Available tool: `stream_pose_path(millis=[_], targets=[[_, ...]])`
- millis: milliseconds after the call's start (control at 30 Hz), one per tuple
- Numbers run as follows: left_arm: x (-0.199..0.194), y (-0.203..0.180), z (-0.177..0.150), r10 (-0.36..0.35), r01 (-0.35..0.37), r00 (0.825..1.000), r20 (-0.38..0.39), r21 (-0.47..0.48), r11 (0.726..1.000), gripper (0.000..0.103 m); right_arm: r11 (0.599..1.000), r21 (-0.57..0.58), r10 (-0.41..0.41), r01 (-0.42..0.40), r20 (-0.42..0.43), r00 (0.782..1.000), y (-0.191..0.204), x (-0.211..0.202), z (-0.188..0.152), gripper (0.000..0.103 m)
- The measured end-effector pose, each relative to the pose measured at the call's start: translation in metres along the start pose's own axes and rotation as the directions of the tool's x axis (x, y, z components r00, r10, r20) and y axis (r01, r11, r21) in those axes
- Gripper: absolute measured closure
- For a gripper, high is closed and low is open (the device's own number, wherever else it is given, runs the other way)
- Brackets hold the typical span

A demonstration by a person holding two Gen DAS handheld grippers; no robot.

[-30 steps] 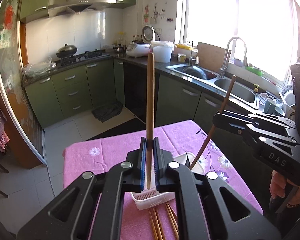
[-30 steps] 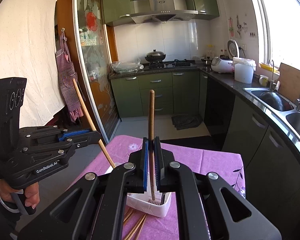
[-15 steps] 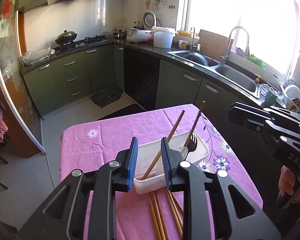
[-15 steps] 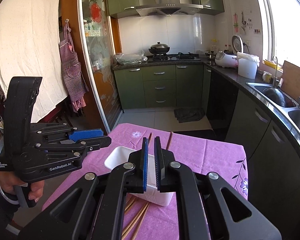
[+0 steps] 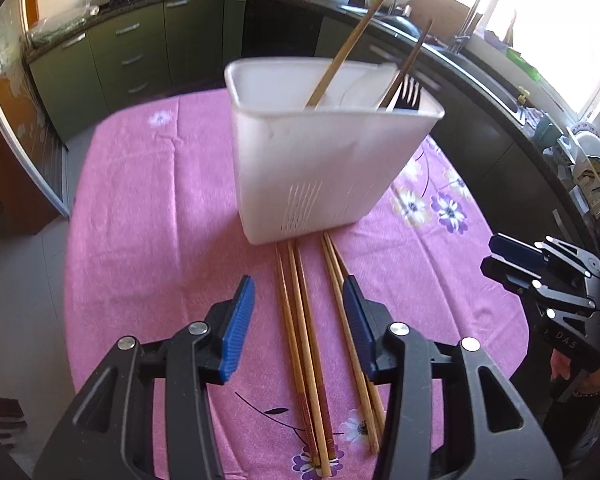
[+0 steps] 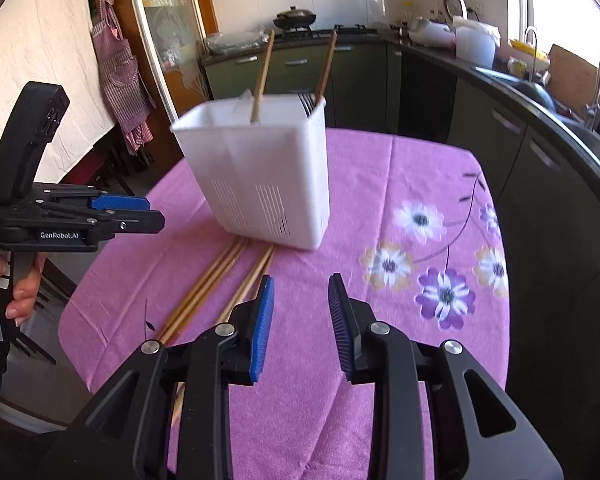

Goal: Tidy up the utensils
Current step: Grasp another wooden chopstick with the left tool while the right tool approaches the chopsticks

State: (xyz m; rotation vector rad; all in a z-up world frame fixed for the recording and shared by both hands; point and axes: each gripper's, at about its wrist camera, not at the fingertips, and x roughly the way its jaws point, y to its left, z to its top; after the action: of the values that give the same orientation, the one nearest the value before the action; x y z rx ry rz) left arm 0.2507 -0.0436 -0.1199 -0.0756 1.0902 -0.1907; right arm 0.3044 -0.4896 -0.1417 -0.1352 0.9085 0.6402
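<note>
A white plastic utensil holder (image 5: 320, 168) stands on the pink flowered tablecloth (image 5: 152, 216); it also shows in the right wrist view (image 6: 260, 176). Two wooden chopsticks (image 5: 346, 50) and a black fork (image 5: 409, 94) stand in it. Several wooden chopsticks (image 5: 304, 344) lie on the cloth in front of it, also seen in the right wrist view (image 6: 216, 280). My left gripper (image 5: 299, 316) is open, low over these chopsticks, straddling them. My right gripper (image 6: 300, 316) is open and empty, just right of the lying chopsticks.
Green kitchen cabinets (image 5: 132, 48) and a dark counter with a sink (image 6: 540, 92) surround the table. The table's rounded edge (image 6: 76, 320) drops off at the left in the right wrist view. An apron (image 6: 120, 68) hangs by the door.
Both grippers let their chopsticks drop into the holder, opened, then moved down and back toward the chopsticks lying on the cloth.
</note>
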Motion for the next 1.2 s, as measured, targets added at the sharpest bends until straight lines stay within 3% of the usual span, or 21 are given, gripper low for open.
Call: stream_pose_path(millis=[167, 233, 500, 633, 967, 1033, 1200], targets=[[0.045, 0.007, -0.006, 0.061, -0.063, 0.994, -0.092, -0.012, 0.998, 0.061, 0.999, 0.042, 0.026, -0.024, -0.041, 0.999, -0.01, 0.019, -0.023, 0.071], [0.055, 0.007, -0.005, 0.08, -0.082, 0.99, -0.113, -0.009, 0.997, 0.074, 0.998, 0.046, 0.034, -0.032, -0.041, 0.999, -0.011, 0.019, -0.021, 0.07], [0.074, -0.003, -0.002, 0.107, -0.105, 0.981, -0.16, 0.019, 0.994, 0.079, 0.997, 0.051, 0.06, -0.058, -0.041, 0.997, -0.011, 0.02, -0.019, 0.067], [0.081, -0.006, -0.002, 0.131, -0.127, 0.974, -0.186, 0.03, 0.991, 0.09, 0.995, 0.058, 0.079, -0.076, -0.041, 0.996, -0.011, 0.021, -0.021, 0.065], [0.093, -0.013, -0.003, 0.163, -0.157, 0.966, -0.2, 0.045, 0.987, 0.091, 0.995, 0.062, 0.081, -0.078, -0.04, 0.996, -0.012, 0.018, -0.023, 0.064], [0.095, -0.015, -0.002, 0.159, -0.153, 0.967, -0.199, 0.044, 0.987, 0.096, 0.995, 0.062, 0.079, -0.077, -0.042, 0.996, -0.012, 0.018, -0.024, 0.064], [0.087, -0.007, -0.008, 0.136, -0.133, 0.973, -0.188, 0.026, 0.991, 0.096, 0.996, 0.056, 0.07, -0.067, -0.049, 0.996, -0.011, 0.019, -0.023, 0.064]])
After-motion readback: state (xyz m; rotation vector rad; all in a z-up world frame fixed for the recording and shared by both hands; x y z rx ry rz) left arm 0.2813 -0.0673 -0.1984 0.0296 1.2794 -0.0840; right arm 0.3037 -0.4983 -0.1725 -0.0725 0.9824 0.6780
